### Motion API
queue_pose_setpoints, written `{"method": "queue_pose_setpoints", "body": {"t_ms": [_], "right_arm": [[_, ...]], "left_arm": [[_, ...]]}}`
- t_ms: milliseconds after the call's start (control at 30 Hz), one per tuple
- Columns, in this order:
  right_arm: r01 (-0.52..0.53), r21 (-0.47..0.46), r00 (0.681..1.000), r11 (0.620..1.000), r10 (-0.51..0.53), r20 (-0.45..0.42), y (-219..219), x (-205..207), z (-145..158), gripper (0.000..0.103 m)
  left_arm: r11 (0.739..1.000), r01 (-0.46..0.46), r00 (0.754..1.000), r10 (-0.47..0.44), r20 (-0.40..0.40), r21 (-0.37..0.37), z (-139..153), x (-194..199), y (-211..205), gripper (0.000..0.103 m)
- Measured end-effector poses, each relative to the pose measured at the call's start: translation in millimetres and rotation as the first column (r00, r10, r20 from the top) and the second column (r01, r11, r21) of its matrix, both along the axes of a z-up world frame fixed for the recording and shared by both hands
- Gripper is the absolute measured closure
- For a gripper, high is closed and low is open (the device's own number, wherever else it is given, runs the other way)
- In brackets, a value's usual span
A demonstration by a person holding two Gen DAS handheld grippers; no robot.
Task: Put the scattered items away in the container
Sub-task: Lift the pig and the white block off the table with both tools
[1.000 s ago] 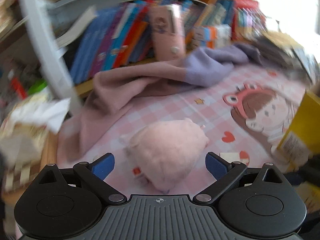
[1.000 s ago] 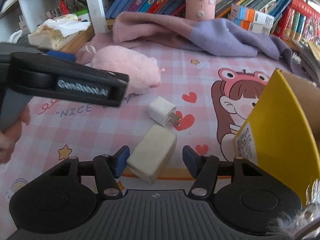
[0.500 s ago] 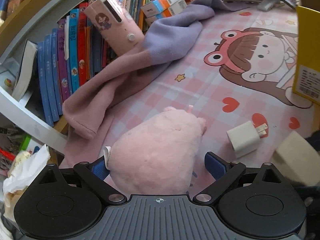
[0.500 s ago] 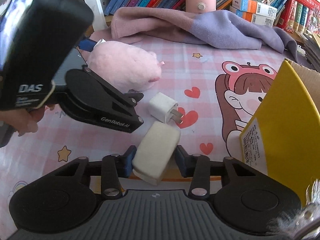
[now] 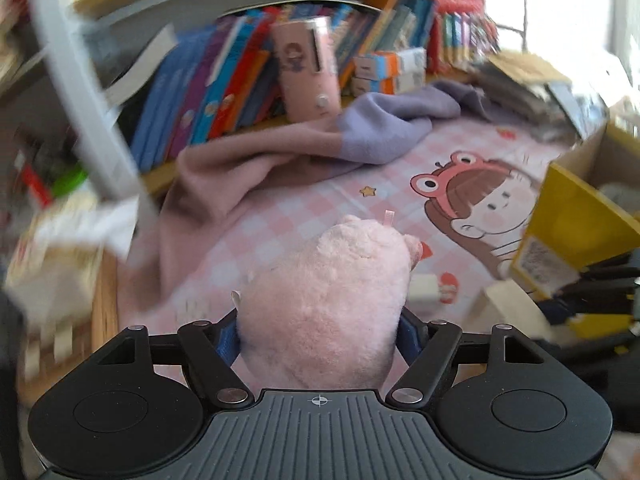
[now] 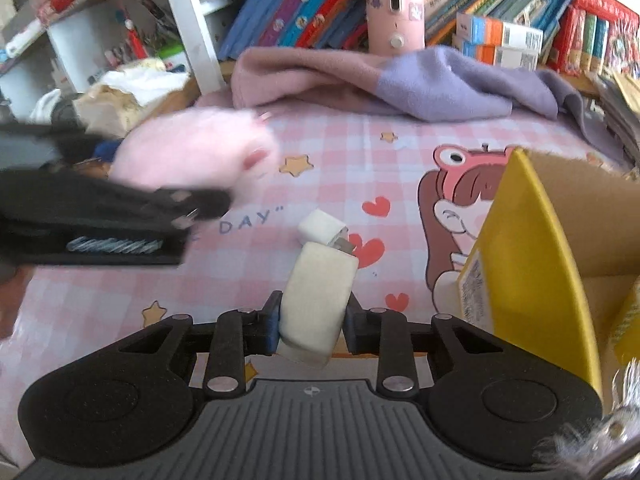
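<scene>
Since a second ago: pink plush toy (image 5: 332, 304) now deep between the left gripper (image 5: 320, 336) fingers, and the cream block (image 6: 316, 300) clamped where it lay loose in a wider gap. Left wrist view: blue pads pressing into both flanks of the plush, jaws closing on it; beyond, pink checked mat (image 5: 304, 216), pink-and-purple blanket (image 5: 280, 152) bunched against the bookshelf (image 5: 240, 72), yellow cardboard box (image 5: 576, 220) at the right edge. Right wrist view: right gripper (image 6: 312, 320) jaws closing, tight on the cream block, both pads against its sides; white charger plug (image 6: 322, 230) on the mat just beyond the block's far end; box just right, open side up; blurred plush to the left.
</scene>
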State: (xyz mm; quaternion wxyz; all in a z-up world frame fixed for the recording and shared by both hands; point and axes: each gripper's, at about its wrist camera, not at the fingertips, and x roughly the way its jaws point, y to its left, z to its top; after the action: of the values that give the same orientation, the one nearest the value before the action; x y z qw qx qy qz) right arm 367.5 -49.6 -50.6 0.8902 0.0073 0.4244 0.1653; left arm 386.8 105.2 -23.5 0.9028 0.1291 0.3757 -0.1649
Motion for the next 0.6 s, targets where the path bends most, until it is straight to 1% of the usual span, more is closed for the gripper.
{"method": "queue_pose_setpoints", "body": {"t_ms": [67,167,233,300,333,433,500,600], "right_arm": [[0.001,0.009,1.000,1.000,-0.001,-0.003,-3,-7,4,0.075],[-0.018,0.021,1.000,1.000,0.018,-0.018,-4,-16,7,0.075],[-0.027,0.025,0.999,0.999,0.028,-0.021,-4,-24,12,0.076],[-0.048,0.022,0.999,0.999,0.048,0.001,-3,-35,18,0.076],[-0.061,0.015,0.998,0.998,0.060,0.019,-3,-42,22,0.076],[-0.083,0.009,0.996,0.997,0.083,0.041,-7,-62,34,0.076],[-0.099,0.006,0.994,0.995,0.098,0.043,-10,-75,39,0.076],[-0.127,-0.010,0.990,0.992,0.127,0.056,-13,-98,45,0.076]], "left_arm": [[0.998,-0.048,0.998,0.047,-0.032,-0.043,1,-17,9,0.029],[0.991,-0.112,0.992,0.107,-0.071,-0.070,1,-37,21,0.028],[0.982,-0.159,0.985,0.151,-0.081,-0.104,6,-50,28,0.028],[0.969,-0.197,0.979,0.187,-0.077,-0.151,12,-66,35,0.028],[0.960,-0.214,0.976,0.201,-0.084,-0.184,15,-75,38,0.028],[0.915,-0.265,0.962,0.231,-0.143,-0.303,17,-102,50,0.029],[0.893,-0.288,0.955,0.240,-0.176,-0.346,16,-118,54,0.029],[0.878,-0.298,0.950,0.235,-0.205,-0.374,14,-139,54,0.029]]}}
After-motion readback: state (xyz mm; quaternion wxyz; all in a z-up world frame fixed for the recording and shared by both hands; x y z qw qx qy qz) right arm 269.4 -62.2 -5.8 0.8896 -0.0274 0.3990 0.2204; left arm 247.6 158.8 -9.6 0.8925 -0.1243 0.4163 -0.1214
